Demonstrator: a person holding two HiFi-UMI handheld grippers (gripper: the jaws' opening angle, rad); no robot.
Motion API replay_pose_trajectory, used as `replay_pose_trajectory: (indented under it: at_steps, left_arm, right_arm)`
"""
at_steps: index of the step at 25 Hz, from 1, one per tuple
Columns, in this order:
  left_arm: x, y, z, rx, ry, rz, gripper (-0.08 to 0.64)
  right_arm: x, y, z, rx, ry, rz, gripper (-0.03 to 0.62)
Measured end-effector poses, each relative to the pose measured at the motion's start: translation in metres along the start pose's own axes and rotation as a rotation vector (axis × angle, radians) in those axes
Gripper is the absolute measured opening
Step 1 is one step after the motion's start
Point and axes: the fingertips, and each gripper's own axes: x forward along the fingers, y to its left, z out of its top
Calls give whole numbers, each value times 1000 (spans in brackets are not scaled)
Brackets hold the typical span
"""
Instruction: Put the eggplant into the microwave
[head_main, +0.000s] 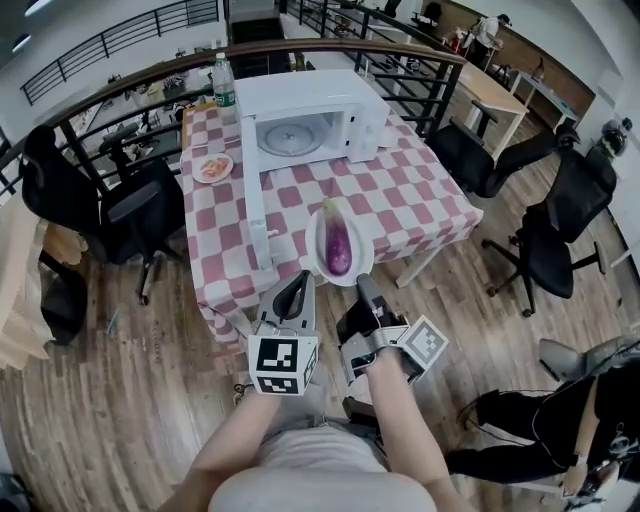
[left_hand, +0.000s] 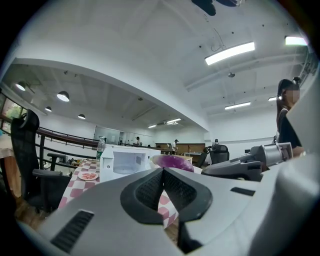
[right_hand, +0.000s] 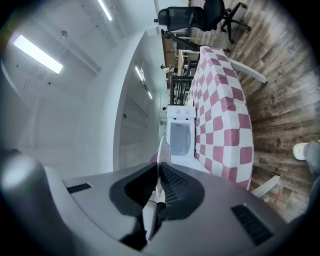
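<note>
A purple eggplant (head_main: 339, 245) lies on a white plate (head_main: 318, 256) held in the air over the front edge of the checkered table (head_main: 420, 205). My right gripper (head_main: 362, 283) is shut on the plate's near rim, and the thin rim (right_hand: 161, 152) shows edge-on between its pads. My left gripper (head_main: 298, 281) hangs just left of the plate, shut, with nothing between its pads (left_hand: 150, 187). In the left gripper view the eggplant (left_hand: 172, 161) shows just beyond the jaws. The white microwave (head_main: 310, 115) stands at the table's far side, its door (head_main: 257, 200) swung wide open and its turntable (head_main: 290, 137) bare.
A small plate of food (head_main: 213, 167) and a green-labelled bottle (head_main: 224, 80) stand left of the microwave. Black office chairs (head_main: 130, 215) (head_main: 560, 230) flank the table. A seated person's legs (head_main: 540, 420) are at the lower right. A railing (head_main: 120, 85) runs behind the table.
</note>
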Motion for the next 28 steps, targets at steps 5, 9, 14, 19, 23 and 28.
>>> replay_pose_trajectory:
  at_steps: [5,9,14,19,23,28]
  left_arm:
    - [44,9,-1,-10,-6,14,3]
    - [77,19,1,-22,-10,32,3]
    - [118,34,0,-39,-1,53,3]
    - [156,54,-4,-47,-8,98,3]
    - [182,69,-7,-37,-12,152,3]
    - [210,79,-10,-14,-2,185,3]
  right_arm:
    - [38,-10,23,-10,22,-6,35]
    - [70,-16,40,-12,43,-8,37]
    - [114,-26,59,0,65,-22,35]
    - [158,-38,73,-5,93,-22,37]
    - [193,-48,83,8,105,-20,35]
    - [231,-59,92,16,118,-21,37]
